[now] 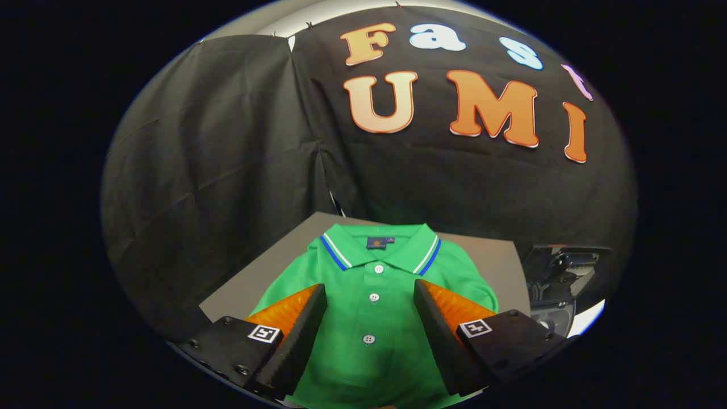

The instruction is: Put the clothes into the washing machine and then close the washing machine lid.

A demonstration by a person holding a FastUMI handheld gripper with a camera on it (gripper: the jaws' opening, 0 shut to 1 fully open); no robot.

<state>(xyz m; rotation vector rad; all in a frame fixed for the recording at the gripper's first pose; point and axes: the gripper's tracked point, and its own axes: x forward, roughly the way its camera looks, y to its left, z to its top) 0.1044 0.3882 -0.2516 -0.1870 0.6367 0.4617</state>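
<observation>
A green polo shirt (372, 318) lies folded flat on a grey table (267, 267), collar with blue and white stripes at the far end and its button placket running toward me. My gripper (370, 292) hangs above the shirt's chest with its fingers wide open, one finger to each side of the placket. Nothing is held between them. To the right of the table stands the washing machine (559, 278), of which a dark raised part and a pale rim show.
Black cloth walls close off the space behind and to the left of the table. Bare grey tabletop shows to the left of the shirt and beyond its right shoulder.
</observation>
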